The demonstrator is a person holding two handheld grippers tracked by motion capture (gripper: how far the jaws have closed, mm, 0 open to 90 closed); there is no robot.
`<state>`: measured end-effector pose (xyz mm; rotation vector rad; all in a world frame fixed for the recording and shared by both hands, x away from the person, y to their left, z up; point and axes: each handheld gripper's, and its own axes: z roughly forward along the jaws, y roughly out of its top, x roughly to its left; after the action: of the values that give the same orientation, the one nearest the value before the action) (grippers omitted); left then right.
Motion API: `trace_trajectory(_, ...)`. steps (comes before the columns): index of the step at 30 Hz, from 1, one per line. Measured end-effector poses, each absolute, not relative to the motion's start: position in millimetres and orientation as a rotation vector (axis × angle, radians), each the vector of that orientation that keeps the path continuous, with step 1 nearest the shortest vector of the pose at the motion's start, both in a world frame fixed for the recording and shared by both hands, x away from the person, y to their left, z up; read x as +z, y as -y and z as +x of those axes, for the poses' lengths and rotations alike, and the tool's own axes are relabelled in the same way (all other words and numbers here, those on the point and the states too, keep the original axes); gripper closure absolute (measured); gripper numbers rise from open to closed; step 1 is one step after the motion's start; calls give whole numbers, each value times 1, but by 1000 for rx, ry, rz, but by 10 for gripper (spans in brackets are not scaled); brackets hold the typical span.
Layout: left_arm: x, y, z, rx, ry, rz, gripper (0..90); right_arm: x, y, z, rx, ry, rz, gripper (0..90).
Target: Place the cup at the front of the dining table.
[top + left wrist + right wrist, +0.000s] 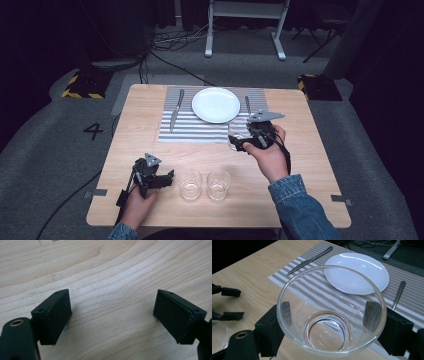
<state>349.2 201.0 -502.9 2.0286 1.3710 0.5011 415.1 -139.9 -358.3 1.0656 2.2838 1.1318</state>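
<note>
Wood-grain desk (150, 145) is carrying everything, and going from the left: the left gripper (167, 178) is resting near the front edge, its jaws standing wide with nothing between them but bare wood. Just to its right two glasses (190, 184) are sitting side by side near the front edge, close together but apart. Farther back a knife (176, 109) is lying on the left part of the striped mat (200, 131), with a white plate (216, 105) beside it in the middle and a second utensil (247, 105) right of the plate.

Rightmost, the right gripper (239, 144) is holding a third glass (329, 312) upright, jaws clamped on its outer wall from both sides, at the mat's front right corner.

To my eye the glass is being carried toward a spot by the place setting. Doing that well means keeping the glass level, lowering it straight and letting the base sit flat before the jaws are eased apart, since clear glass is slippery.

Open room is lying on the bare wood right of the mat and in front of it. The plate rim and the utensil handle are sitting close, so the hand should be staying clear of them; the desk's right edge is well off.
</note>
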Motion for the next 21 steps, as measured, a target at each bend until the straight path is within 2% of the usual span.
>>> trace_trajectory(7, -503, -201, 349, 501, -1371, 2028, 150, -350, 119, 440, 1096, -2287, 1042, 199)
trace_trajectory(21, -503, -201, 349, 501, -1371, 2028, 150, -345, 87, 469, 1095, -2287, 1036, 199)
